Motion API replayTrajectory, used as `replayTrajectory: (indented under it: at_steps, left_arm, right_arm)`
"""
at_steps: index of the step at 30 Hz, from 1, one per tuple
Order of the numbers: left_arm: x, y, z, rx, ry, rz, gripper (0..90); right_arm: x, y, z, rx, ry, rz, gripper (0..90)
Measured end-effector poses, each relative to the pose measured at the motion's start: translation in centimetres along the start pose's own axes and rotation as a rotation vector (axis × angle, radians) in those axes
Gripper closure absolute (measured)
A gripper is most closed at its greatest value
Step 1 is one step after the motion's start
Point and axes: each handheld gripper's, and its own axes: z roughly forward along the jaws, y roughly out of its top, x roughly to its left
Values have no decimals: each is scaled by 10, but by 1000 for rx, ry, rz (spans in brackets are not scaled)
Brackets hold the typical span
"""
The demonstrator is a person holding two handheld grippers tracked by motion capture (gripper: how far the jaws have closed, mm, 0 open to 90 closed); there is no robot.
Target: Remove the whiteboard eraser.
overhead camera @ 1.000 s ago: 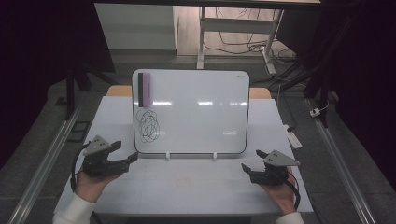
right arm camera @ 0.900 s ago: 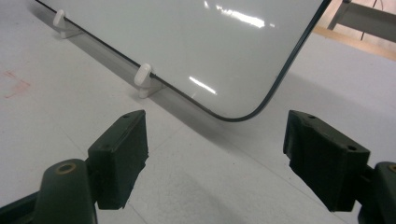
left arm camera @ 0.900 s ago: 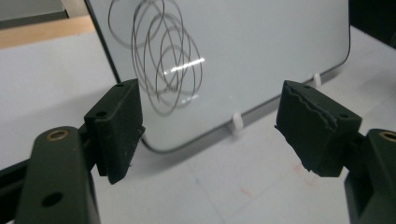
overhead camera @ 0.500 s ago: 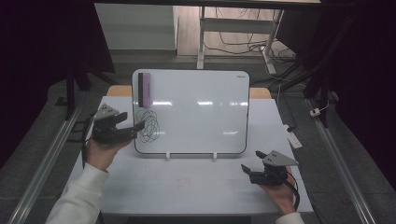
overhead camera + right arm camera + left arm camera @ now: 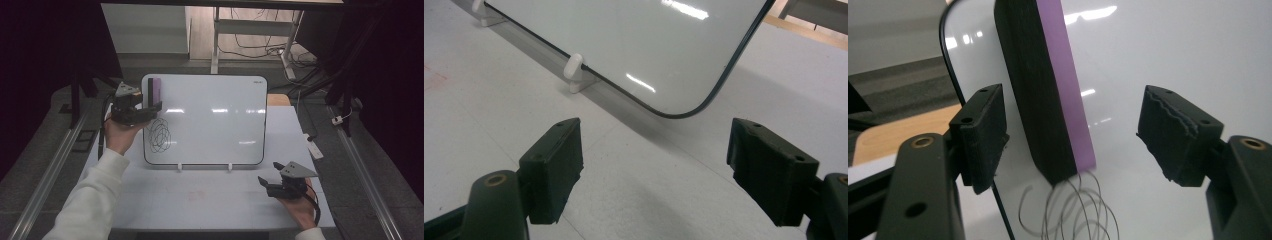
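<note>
Left gripper (image 5: 150, 111) raised at whiteboard (image 5: 210, 120) upper-left corner, jaws just closing yet clear of purple eraser (image 5: 1050, 95) between them; eraser on board above scribble (image 5: 159, 135). Right gripper (image 5: 266, 184) open below board's lower-right corner.

Overhead and close views, shared whiteboard (image 5: 210, 117)

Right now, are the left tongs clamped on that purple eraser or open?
Open. The left tongs have been closing around the eraser on the whiteboard, but gaps remain on both sides.
</note>
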Motion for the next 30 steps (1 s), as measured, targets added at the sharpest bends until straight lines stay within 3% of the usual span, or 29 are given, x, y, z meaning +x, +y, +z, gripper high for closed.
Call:
replayTrajectory:
  at_steps: [7,14,21,30]
  left_arm:
    - [8,9,13,19,30,-29,329]
    - [9,5,13,25,36,-14,398]
    - [10,14,19,20,36,-14,427]
    - [6,19,20,17,55,-25,581]
  right_arm:
    - [0,0,0,0,-2,-1,220]
    - [-1,-1,0,3,-5,3,221]
    - [0,-1,1,6,-5,-2,222]
    - [-1,-1,1,6,-10,-1,223]
